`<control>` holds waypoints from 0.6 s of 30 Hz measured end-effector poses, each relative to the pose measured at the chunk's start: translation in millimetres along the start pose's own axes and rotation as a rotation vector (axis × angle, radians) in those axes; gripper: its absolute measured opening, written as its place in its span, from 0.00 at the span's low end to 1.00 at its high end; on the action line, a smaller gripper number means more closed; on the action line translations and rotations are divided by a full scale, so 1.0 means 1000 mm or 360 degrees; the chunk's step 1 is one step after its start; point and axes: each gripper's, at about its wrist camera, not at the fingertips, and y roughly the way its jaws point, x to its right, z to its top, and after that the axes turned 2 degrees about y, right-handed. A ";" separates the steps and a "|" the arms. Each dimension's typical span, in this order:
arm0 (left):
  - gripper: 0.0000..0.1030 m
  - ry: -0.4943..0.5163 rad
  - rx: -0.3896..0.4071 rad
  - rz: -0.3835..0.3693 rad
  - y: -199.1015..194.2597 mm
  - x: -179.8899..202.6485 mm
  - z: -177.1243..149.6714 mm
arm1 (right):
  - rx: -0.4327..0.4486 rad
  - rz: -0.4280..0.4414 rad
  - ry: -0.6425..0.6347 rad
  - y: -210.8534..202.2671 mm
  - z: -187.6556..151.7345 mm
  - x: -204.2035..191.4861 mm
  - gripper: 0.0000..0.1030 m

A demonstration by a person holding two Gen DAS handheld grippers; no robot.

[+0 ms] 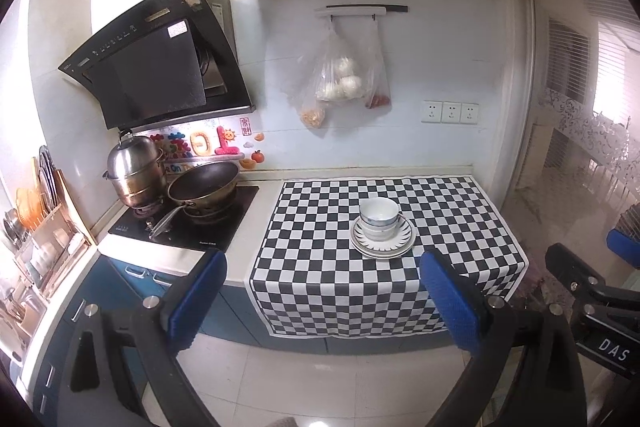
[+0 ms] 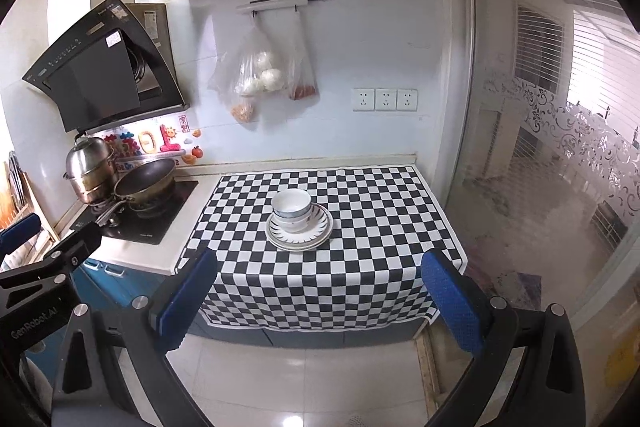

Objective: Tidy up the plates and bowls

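**Dishes stacked on the checkered cloth, both grippers held back**

While both grippers hang out over the floor, the bowls point(image 1: 379, 218) sit nested one inside another on the plates point(image 1: 383, 242), which are themselves stacked near the middle of the checkered cloth point(image 1: 320, 267). This cloth covers the counter and drapes over its front edge. To the left of the cloth, on the stove point(image 1: 184, 223), stand a dark wok point(image 1: 203, 183) and, behind it, a steel steamer pot point(image 1: 135, 171). Above the cloth, plastic bags point(image 1: 340, 79) hang from a wall rail, with three sockets point(image 1: 450, 112) to their right. The left gripper point(image 1: 320, 303) is spread wide and empty, well short of the cloth's hanging edge; the right gripper point(image 2: 320, 303) is likewise wide apart, holding nothing.
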 end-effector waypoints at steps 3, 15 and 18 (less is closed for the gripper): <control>0.96 -0.0006 -0.0002 0.0004 -0.001 0.002 0.000 | -0.0005 0.0000 -0.0007 0.001 0.001 0.003 1.00; 0.96 -0.0026 -0.0007 0.0024 -0.004 0.001 -0.001 | -0.0004 0.0011 -0.0022 -0.001 0.001 0.007 1.00; 0.96 -0.0028 -0.0018 0.0022 -0.004 0.001 -0.001 | -0.0004 0.0012 -0.0024 -0.001 0.001 0.007 1.00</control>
